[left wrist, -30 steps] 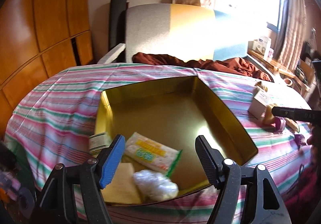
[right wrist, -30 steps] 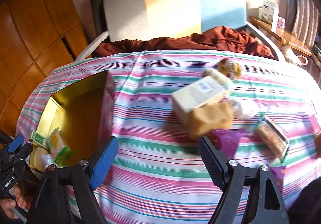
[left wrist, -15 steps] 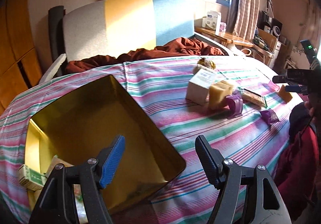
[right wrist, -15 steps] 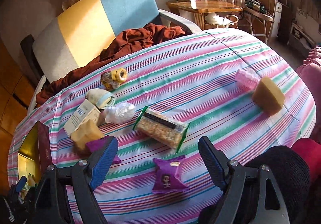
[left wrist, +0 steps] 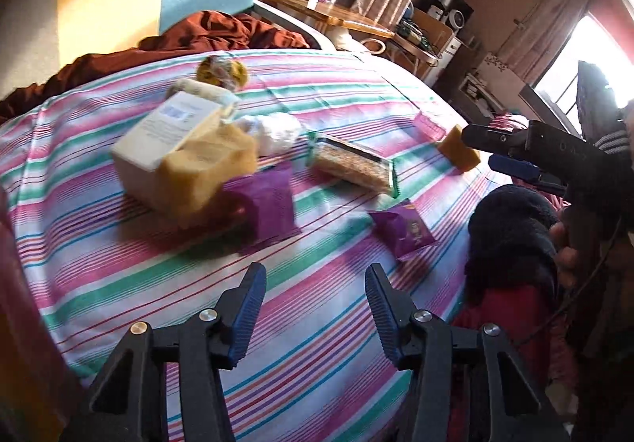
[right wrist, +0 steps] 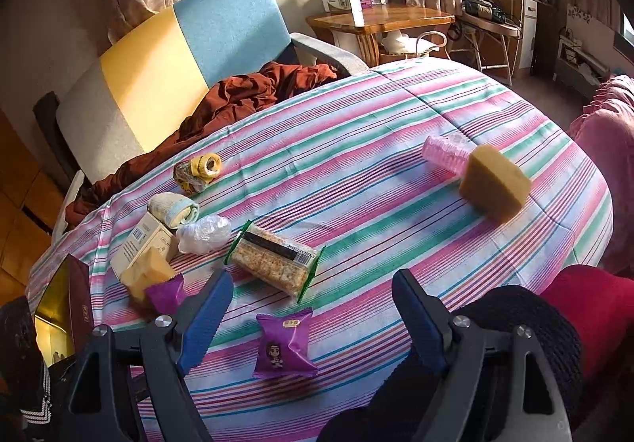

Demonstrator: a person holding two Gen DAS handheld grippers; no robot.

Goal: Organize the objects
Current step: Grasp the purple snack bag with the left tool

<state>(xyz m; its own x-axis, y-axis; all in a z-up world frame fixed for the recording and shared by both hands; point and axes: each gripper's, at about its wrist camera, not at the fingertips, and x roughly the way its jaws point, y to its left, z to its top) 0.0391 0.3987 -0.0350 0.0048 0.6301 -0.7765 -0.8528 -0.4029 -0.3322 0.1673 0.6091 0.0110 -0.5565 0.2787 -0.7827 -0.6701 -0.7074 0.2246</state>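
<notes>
Standing over a table under a striped cloth (right wrist: pixel 356 172), the person holds a gripper in each hand above the scattered goods. The left gripper (left wrist: pixel 315 307) has its jaws closing with nothing between them; only cloth shows in the gap. The right gripper (right wrist: pixel 313 317) is spread wide and empty, hanging above a purple snack packet (right wrist: pixel 284 347) that lies flat near the table's near edge, untouched.

Items noted on the cloth: a cracker pack (right wrist: pixel 275 259) in a green-edged wrapper lies near the middle. To its left sits a cluster: a crumpled clear bag (right wrist: pixel 204 234), a white box (right wrist: pixel 144 244), a yellow sponge (right wrist: pixel 147 275) leaning against the box, and a second purple packet (right wrist: pixel 165 295) touching the sponge. Behind the box lies a rolled cloth (right wrist: pixel 176 207), and further back a yellow patterned roll (right wrist: pixel 198 170), apart from the rest. On the far right side, well apart from the cluster, a second sponge (right wrist: pixel 494 183) sits just beside a pink ribbed piece (right wrist: pixel 444 153).

At the left edge of the table a gold-lined box (right wrist: pixel 59 307) stands open; its contents cannot be made out. A brown blanket (right wrist: pixel 237 93) is heaped on the chair (right wrist: pixel 158 58) behind the table. The left view is blurred.
</notes>
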